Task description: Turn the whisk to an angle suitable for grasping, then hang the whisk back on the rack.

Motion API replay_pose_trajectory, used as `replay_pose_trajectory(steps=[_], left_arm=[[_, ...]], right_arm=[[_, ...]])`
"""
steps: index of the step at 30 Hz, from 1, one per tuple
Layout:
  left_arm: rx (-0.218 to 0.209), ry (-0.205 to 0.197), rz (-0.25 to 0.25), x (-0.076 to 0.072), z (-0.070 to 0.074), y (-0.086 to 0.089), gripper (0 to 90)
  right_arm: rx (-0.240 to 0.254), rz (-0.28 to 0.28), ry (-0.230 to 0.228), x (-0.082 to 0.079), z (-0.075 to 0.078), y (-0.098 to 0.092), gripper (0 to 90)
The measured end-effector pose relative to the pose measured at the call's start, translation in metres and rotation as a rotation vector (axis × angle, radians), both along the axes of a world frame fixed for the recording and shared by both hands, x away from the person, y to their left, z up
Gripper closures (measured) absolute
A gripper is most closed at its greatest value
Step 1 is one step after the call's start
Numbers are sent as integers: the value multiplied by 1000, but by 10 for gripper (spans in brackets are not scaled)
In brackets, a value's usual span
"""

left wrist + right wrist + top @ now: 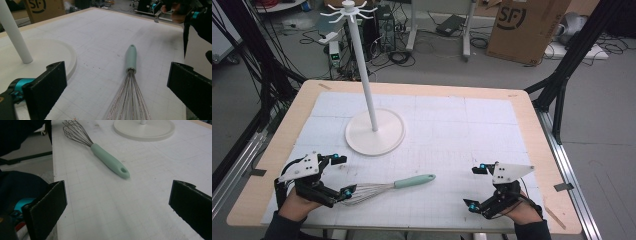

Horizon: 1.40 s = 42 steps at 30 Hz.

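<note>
A whisk with a mint-green handle and a wire head lies on the white mat near the table's front. My left gripper is open at the wire end. In the left gripper view the wires run up between its wide-apart jaws, and the handle points away. My right gripper stands open at the front right, apart from the handle's tip. In the right gripper view the whisk lies ahead of that gripper, with nothing between its jaws.
A white hook stand with a round base and a tall pole rises behind the whisk, mid-left. The mat covers most of the wooden table. A cardboard box and cables lie on the floor beyond.
</note>
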<state>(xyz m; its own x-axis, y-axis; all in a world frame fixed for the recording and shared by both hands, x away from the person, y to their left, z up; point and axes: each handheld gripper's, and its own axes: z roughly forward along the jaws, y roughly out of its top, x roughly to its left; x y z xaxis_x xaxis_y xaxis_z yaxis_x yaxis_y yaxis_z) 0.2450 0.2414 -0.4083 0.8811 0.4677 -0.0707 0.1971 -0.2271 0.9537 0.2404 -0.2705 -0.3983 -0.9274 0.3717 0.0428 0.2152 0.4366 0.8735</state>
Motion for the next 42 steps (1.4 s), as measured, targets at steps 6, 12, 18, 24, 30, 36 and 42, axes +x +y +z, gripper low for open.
replay_pose_trajectory(steps=[6, 12, 18, 24, 30, 36, 42], left_arm=[[12, 9, 0, 3, -2, 2, 32], [14, 16, 11, 2, -1, 3, 31], [11, 12, 16, 0, 0, 3, 31], [-7, 13, 15, 0, 1, 7, 31], [-23, 20, 16, 2, 2, 9, 31], [-6, 28, 3, 2, 2, 7, 32], [60, 22, -37, 1, 10, 3, 31]], right_arm=[[28, -20, -31, -2, -3, 2, 5], [63, -61, -64, -2, 2, -3, 5], [64, -82, -69, 1, 0, -4, 5], [60, -96, -68, 4, -1, -5, 5], [51, -90, -66, 5, -4, -3, 4], [45, -85, -54, 4, -4, -4, 5], [37, -79, -48, 6, -5, -7, 4]])
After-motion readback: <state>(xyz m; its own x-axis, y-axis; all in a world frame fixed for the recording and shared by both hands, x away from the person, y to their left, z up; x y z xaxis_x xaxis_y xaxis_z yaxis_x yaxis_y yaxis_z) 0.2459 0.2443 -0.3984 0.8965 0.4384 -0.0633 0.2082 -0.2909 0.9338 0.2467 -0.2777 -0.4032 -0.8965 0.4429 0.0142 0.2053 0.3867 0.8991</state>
